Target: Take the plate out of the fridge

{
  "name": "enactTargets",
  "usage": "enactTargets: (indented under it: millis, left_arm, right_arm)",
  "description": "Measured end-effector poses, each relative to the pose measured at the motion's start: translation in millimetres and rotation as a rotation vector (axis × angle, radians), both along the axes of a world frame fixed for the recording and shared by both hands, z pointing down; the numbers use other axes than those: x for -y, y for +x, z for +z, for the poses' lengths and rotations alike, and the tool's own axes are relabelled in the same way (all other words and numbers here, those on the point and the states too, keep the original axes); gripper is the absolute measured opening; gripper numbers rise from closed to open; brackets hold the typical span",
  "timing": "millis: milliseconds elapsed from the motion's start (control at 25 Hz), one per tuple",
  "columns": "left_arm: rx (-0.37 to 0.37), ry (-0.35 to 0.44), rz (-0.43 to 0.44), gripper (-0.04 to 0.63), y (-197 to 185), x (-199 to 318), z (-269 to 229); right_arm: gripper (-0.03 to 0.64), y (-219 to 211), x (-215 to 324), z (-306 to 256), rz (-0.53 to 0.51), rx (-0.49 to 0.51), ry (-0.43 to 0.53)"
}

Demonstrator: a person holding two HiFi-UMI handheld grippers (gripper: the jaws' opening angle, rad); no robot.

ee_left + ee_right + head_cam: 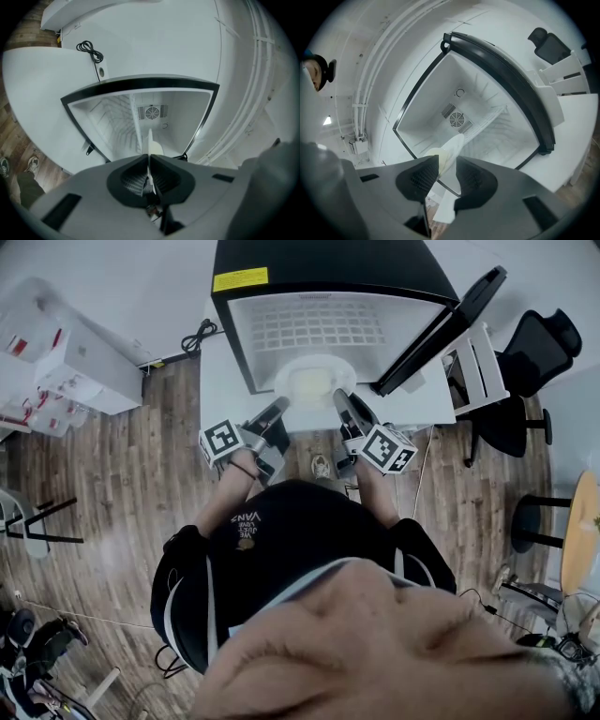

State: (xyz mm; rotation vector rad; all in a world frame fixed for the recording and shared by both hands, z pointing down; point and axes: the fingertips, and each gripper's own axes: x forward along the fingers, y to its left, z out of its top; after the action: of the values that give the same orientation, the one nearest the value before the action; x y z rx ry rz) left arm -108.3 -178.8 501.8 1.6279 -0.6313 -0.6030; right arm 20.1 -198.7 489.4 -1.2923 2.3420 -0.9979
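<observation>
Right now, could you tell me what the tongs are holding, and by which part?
The plate: the left tongs pinch its left rim, the right tongs its right rim.

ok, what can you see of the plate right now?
The plate is round, pale cream-white, ceramic-looking, and looks empty. It is held level at the mouth of the open fridge, the left gripper clamped on its left rim and the right gripper on its right rim. Whether it touches the fridge floor is unclear.
</observation>
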Motion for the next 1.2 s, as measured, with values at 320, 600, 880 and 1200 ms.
enactTargets:
  millis: [320,600,880,1200]
  left_arm:
    - [-0.002,0.001,0.025,0.031,-1,-16,3]
    - [-0.012,-0.001,0.046,0.031,0,-30,7]
    - [-0.022,0.006,0.068,0.031,0,-42,5]
    - [-0.022,0.030,0.077,0.031,2,-48,-3]
  right_arm:
    - [0.123,-1,-20,3,0.023,-0.005,0.001]
    - [0.123,-1,-37,5,0.043,-0.008,-0.004]
    - [0.123,-1,-52,4,0.063,-0.013,-0.005]
    - [0.123,1,-59,-2,0.063,-0.006,0.014]
